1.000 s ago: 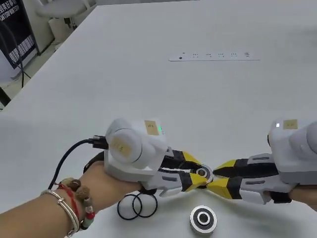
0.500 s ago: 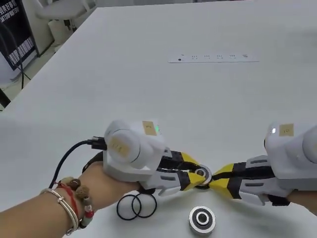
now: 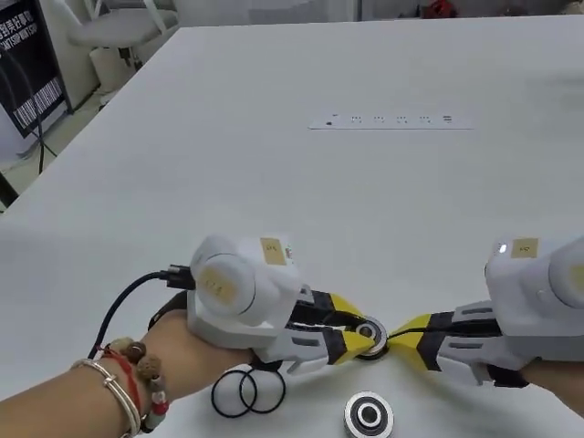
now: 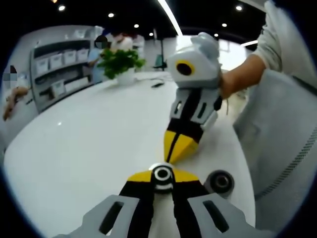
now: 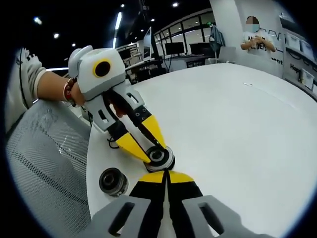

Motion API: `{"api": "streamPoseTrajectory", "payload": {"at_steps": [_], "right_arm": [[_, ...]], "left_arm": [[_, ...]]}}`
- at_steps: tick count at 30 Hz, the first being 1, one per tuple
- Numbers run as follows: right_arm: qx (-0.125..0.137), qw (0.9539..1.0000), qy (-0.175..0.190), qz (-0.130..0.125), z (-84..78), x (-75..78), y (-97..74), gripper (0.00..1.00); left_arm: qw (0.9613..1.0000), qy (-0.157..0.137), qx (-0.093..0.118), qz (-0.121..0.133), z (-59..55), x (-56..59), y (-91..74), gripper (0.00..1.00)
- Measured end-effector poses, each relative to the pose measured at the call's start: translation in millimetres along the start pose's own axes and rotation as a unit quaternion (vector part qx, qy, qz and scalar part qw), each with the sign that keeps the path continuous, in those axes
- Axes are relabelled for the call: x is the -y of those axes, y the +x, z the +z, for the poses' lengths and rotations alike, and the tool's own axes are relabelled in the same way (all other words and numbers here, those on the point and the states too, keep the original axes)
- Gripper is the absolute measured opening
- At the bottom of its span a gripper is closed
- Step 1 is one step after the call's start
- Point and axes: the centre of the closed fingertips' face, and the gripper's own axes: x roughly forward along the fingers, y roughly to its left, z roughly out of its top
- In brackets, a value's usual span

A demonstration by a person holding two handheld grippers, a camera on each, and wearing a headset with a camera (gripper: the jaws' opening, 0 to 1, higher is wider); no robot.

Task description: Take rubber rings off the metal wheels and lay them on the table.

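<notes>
My left gripper (image 3: 363, 339) is shut on a small metal wheel (image 3: 370, 330), held just above the table; its own view has that wheel (image 4: 162, 173) between the yellow tips. From the right, my right gripper (image 3: 394, 339) meets the wheel's rim, jaws together on its black rubber ring. In the right gripper view the wheel (image 5: 159, 157) sits just past my shut tips (image 5: 166, 173). A second wheel (image 3: 369, 415) lies flat on the table near the front edge. Two loose rubber rings (image 3: 248, 391) lie overlapped under my left hand.
A white power strip (image 3: 392, 120) lies far back on the white table (image 3: 274, 182). The table's left edge runs diagonally, with a chair (image 3: 114, 23) and a banner beyond it. The second wheel (image 4: 219, 181) lies right of my left jaws, and left of my right jaws (image 5: 113, 180).
The right gripper's tips have drawn slightly to the right, away from the wheel. The left gripper still holds the wheel. The whole picture has shifted with the head.
</notes>
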Motion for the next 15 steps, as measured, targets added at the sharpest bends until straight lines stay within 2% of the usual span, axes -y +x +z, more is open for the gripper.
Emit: {"api": "streamPoseTrajectory", "payload": {"at_steps": [5, 11, 14, 15], "right_arm": [[0.017, 0.9981, 0.060, 0.008, 0.9, 0.6, -3.4, 0.00], [0.029, 0.9955, 0.089, 0.014, 3.9, -3.4, -5.1, 0.00], [0.040, 0.9917, 0.121, 0.021, 6.9, -6.4, -5.8, 0.00], [0.038, 0.9921, 0.118, 0.020, 6.3, -6.3, -5.4, 0.00]], "left_arm": [[1.0000, 0.002, -0.001, -0.001, -0.5, 0.7, 0.7, 0.14], [1.0000, 0.006, -0.002, -0.003, -1.1, 2.3, 1.4, 0.14], [1.0000, 0.008, -0.003, -0.003, -1.4, 2.5, 1.9, 0.13], [0.9999, 0.011, -0.004, -0.003, -1.3, 2.8, 2.2, 0.13]]}}
